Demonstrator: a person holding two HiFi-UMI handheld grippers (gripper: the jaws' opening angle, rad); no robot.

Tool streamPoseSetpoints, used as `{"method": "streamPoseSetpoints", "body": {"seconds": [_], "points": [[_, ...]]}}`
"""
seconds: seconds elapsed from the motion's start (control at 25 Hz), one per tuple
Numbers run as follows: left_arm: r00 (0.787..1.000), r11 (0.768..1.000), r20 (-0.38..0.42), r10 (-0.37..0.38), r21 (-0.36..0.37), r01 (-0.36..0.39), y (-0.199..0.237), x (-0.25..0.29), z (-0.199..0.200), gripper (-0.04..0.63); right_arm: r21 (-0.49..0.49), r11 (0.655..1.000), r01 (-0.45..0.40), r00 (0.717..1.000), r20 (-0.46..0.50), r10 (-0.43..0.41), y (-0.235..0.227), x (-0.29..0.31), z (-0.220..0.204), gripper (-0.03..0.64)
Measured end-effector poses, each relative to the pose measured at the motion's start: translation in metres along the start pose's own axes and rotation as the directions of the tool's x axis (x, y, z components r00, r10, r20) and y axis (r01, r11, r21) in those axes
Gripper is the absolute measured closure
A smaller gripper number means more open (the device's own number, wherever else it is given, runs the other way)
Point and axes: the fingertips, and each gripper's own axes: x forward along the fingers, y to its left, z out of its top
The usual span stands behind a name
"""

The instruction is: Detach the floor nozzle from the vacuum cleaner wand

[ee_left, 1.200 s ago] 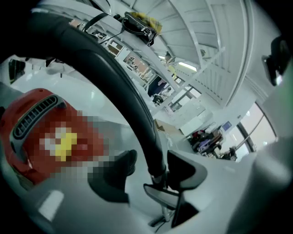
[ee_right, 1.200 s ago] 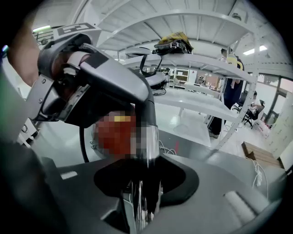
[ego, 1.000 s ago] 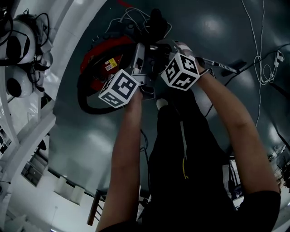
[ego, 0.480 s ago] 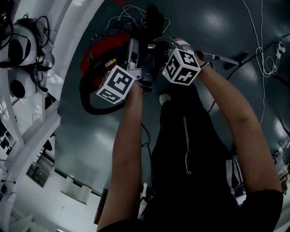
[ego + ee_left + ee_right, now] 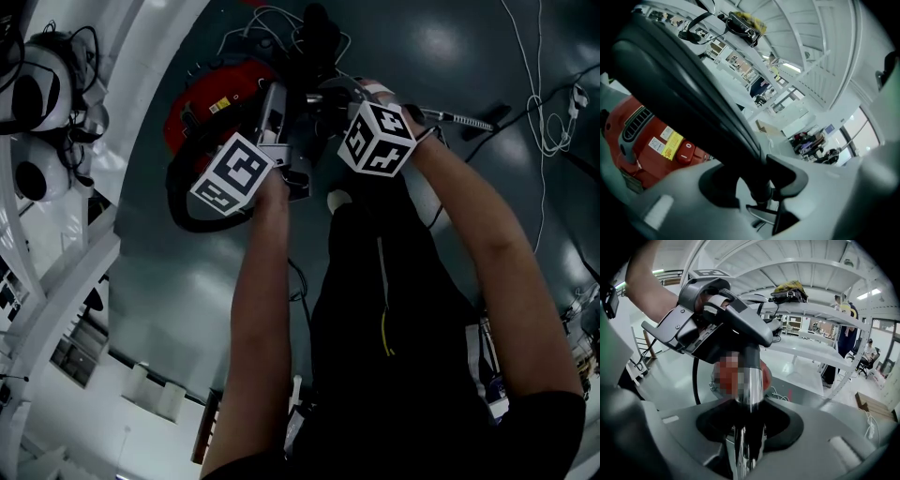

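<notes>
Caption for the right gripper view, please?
Right gripper clamped on the shiny chrome vacuum wand; beyond, the left gripper, jaws just closed, holds its black plastic handle before a red vacuum body.

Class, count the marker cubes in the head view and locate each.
2. One cube tops the left gripper, whose jaws have just closed on the black handle; the other tops the right gripper, clamped on the chrome wand. None hidden.

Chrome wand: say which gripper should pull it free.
Right, probably: the right gripper clamps the chrome wand; the left gripper, jaws just closed on the dark handle, can brace.
</notes>
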Motion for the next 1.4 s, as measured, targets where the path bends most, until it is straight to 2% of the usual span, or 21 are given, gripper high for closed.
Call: {"method": "streamPoseSetpoints", "body": {"seconds": [0.48,0.6,0.72,0.84,1.08,1.24,1.4], "points": [[0.999,0.997,-0.022,0.048,-0.061,-0.05,0.023,-0.006,0.0,0.419,-0.002,0.999,-0.048,0.998,-0.04,0.048,0.011,0.016,-0.002,0.456],[0.996,0.996,0.037,0.079,-0.047,-0.077,0.028,-0.014,0.018,0.419,0.001,0.999,-0.045,0.998,-0.045,0.045,0.008,0.016,-0.003,0.456],[0.983,0.989,0.112,0.148,0.006,-0.15,0.049,-0.032,0.051,0.442,0.016,1.0,-0.023,0.998,-0.065,0.024,-0.007,0.014,-0.012,0.456],[0.987,0.991,0.09,0.133,-0.028,-0.131,0.063,-0.035,0.055,0.44,0.031,1.0,-0.006,0.997,-0.081,0.008,-0.022,0.014,-0.017,0.456],[0.989,0.989,0.04,0.145,-0.003,-0.145,0.068,-0.026,0.034,0.44,0.036,0.999,-0.005,0.995,-0.101,0.009,-0.024,0.025,-0.018,0.456],[0.987,0.988,0.055,0.151,-0.044,-0.149,0.07,-0.024,0.036,0.439,0.039,0.999,-0.006,0.992,-0.126,0.011,-0.023,0.035,-0.021,0.456],[0.985,0.986,0.054,0.164,-0.046,-0.162,0.072,-0.023,0.037,0.437,0.044,0.999,-0.014,0.991,-0.136,0.02,-0.024,0.041,-0.022,0.456]]}}
